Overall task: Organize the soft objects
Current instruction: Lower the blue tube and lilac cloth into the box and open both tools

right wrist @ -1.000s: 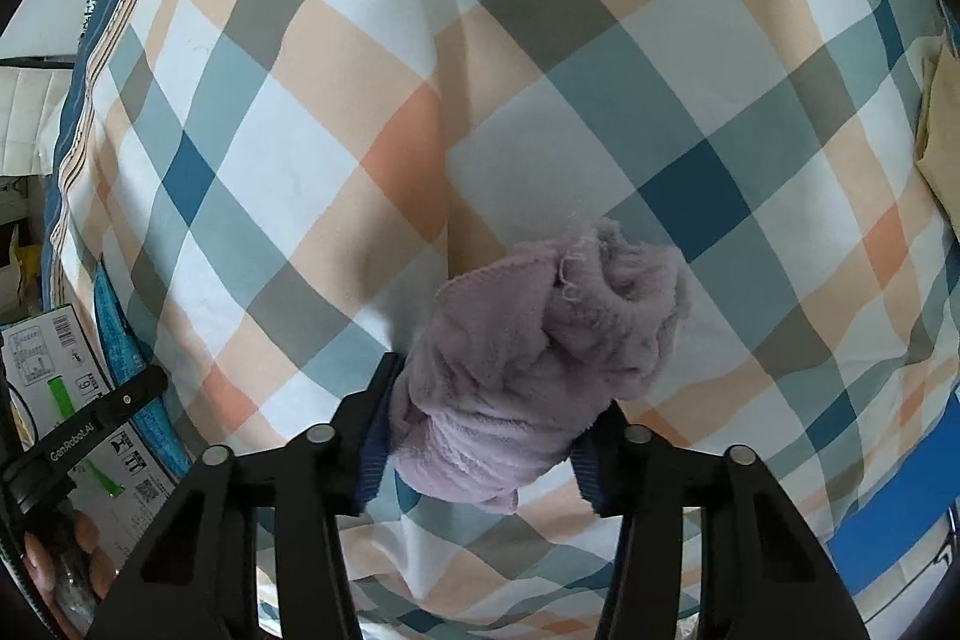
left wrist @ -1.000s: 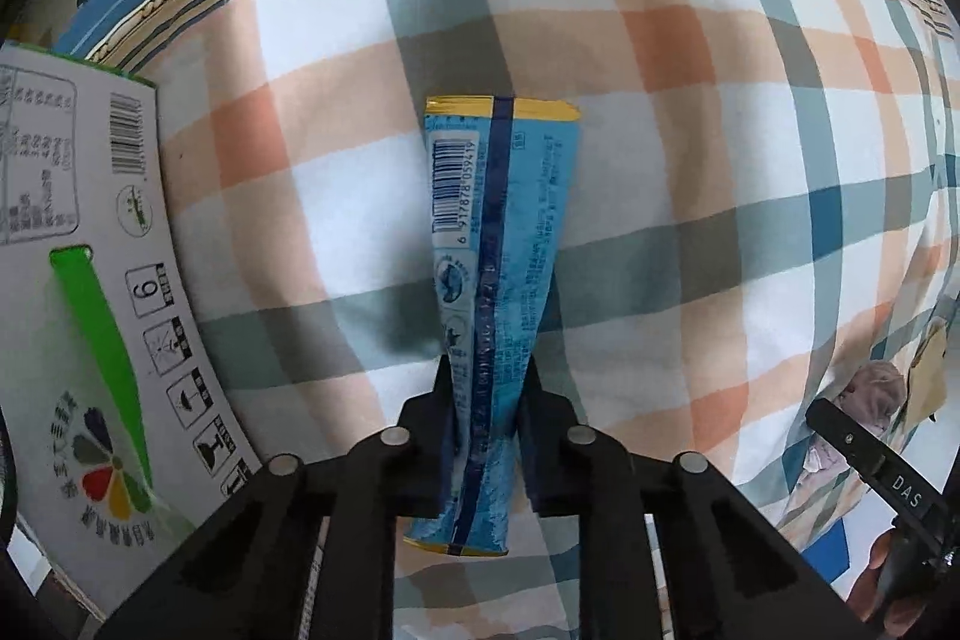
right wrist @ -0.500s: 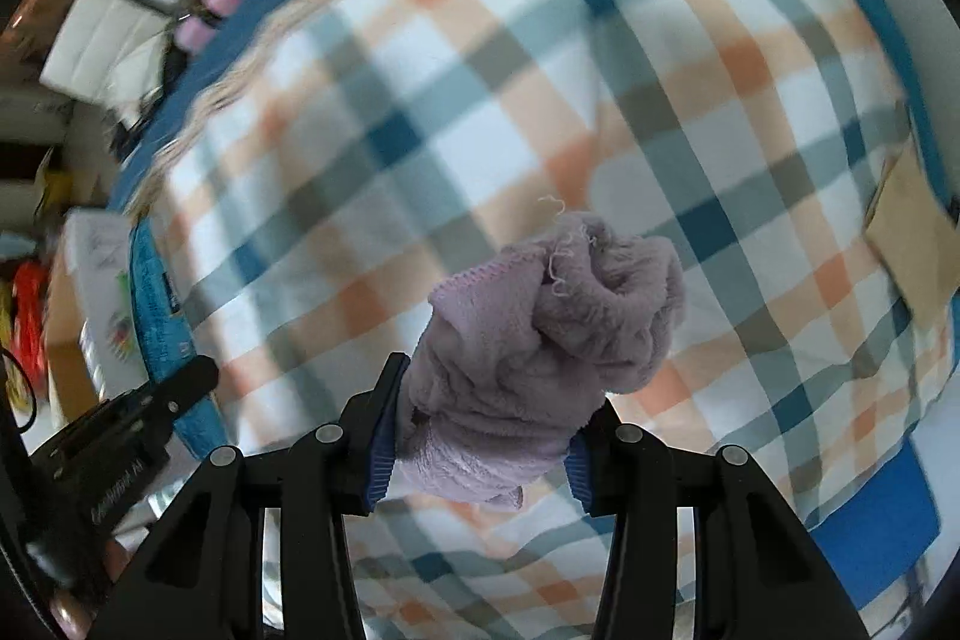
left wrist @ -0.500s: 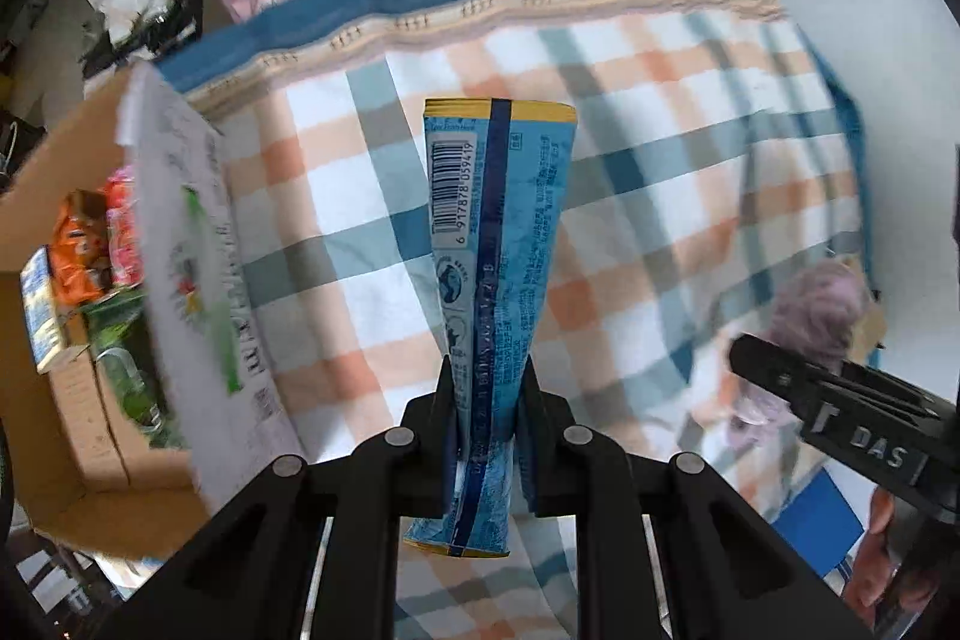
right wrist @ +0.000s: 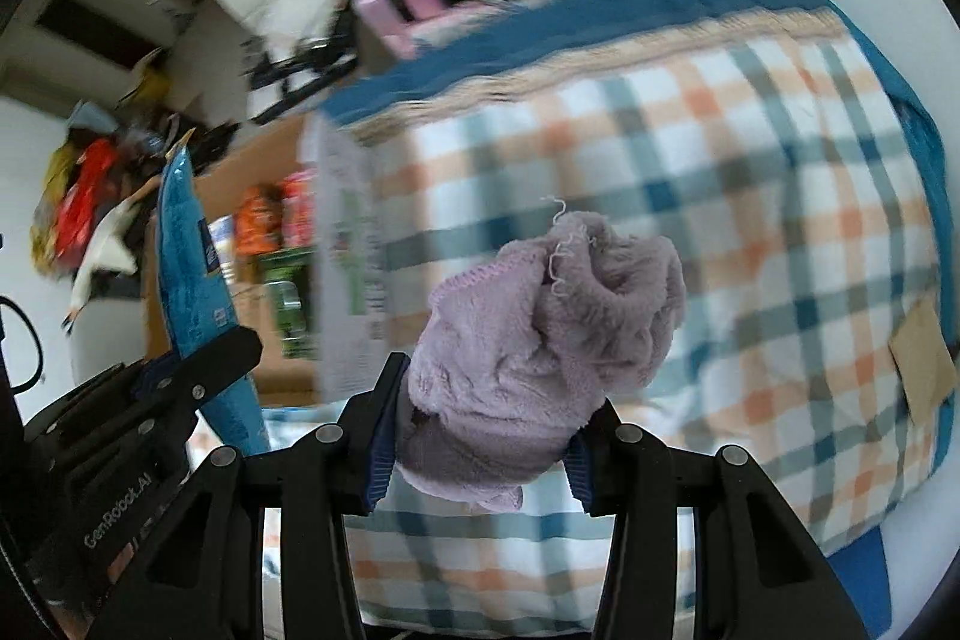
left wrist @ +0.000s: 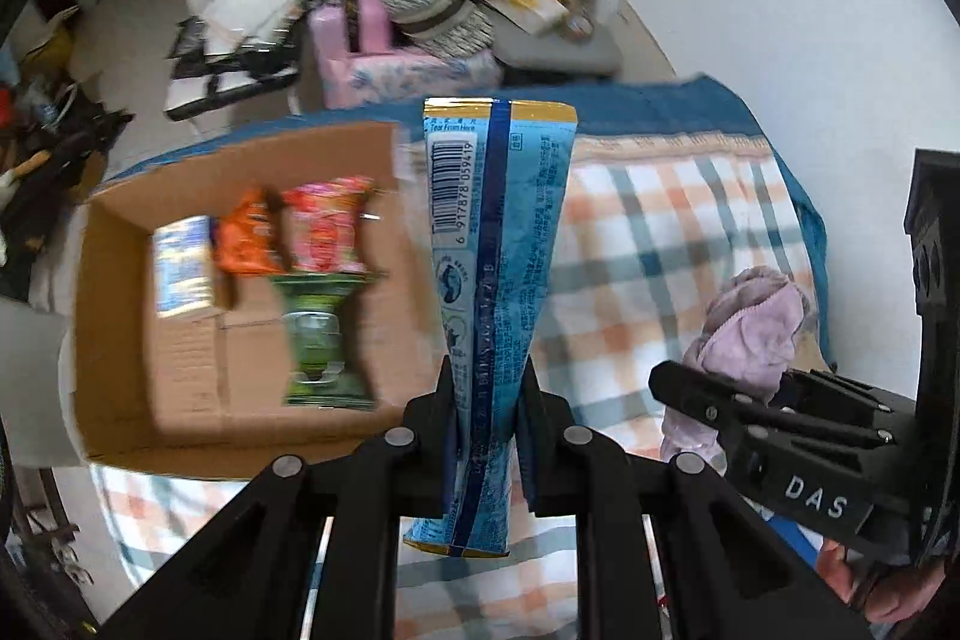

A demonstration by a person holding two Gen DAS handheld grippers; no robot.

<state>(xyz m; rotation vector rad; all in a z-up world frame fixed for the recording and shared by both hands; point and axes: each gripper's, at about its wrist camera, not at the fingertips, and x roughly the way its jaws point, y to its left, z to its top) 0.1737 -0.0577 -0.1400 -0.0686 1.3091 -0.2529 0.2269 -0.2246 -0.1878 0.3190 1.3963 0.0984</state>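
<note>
Left gripper pinching blue snack packet, right gripper clamping crumpled lilac towel, cardboard box contents blurred, plaid blanket partly hidden.

We see a bed covered in a plaid blanket of white, orange and teal with a blue border. At its left end sits an open cardboard box holding snack packets. A tan cardboard piece lies at its right edge.
</note>
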